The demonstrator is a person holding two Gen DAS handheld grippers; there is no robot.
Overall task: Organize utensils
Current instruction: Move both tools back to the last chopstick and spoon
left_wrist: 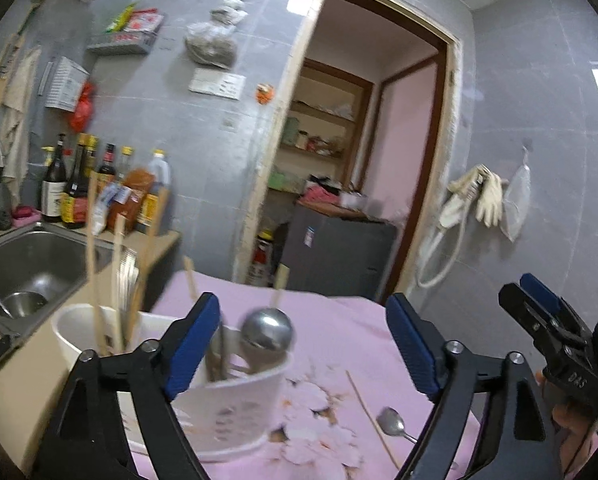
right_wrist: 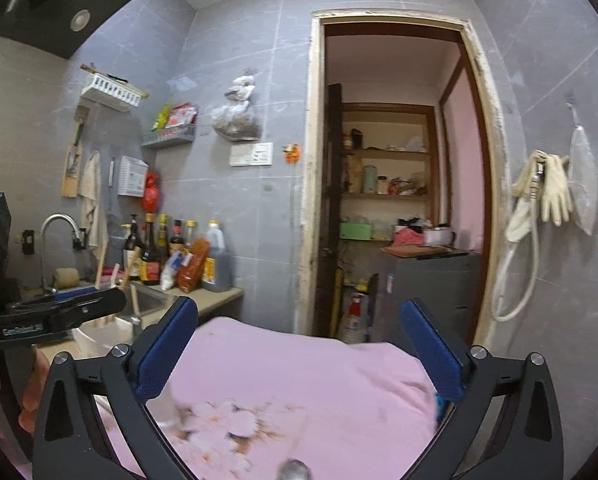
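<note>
Left wrist view: left tool (left_wrist: 303,344) spread wide and released, blue ribbed pads level over a white plastic utensil holder (left_wrist: 235,412) at lower left with a round steel ladle (left_wrist: 266,330) and wooden chopsticks (left_wrist: 117,264); a steel spoon (left_wrist: 393,422) lies on the pink floral tablecloth (left_wrist: 339,332); right tool (right_wrist: 299,354) equally released, empty
</note>
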